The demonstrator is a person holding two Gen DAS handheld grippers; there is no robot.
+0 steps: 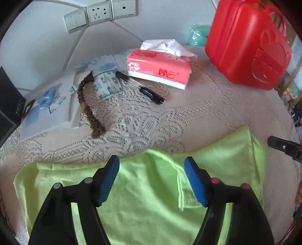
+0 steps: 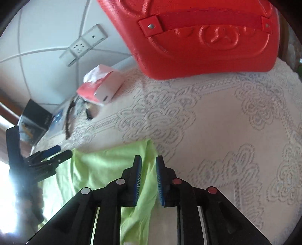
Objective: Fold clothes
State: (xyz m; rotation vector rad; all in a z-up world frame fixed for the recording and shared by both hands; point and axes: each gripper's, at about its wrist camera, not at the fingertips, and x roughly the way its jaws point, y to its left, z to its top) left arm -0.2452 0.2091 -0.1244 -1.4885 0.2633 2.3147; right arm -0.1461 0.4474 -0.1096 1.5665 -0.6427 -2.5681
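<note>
Left wrist view: set low and close behind the left gripper (image 1: 152, 165), facing forward along both fingers over the green garment (image 1: 147, 197) toward the tissue pack (image 1: 158, 67), wall sockets (image 1: 100, 14) and red case (image 1: 247, 43) beyond the tips. Right wrist view: close behind the right gripper (image 2: 148, 165), rolled sideways, with the red case (image 2: 198, 37) looming just ahead. Shared by both: garment (image 2: 105, 165), tissue pack (image 2: 102, 88), sockets (image 2: 83, 45), lace tablecloth (image 2: 217, 132). Each gripper seen at the other view's edge (image 1: 285, 148) (image 2: 51, 152).

Red case (image 2: 198, 37) close beyond green garment (image 2: 105, 165).
</note>
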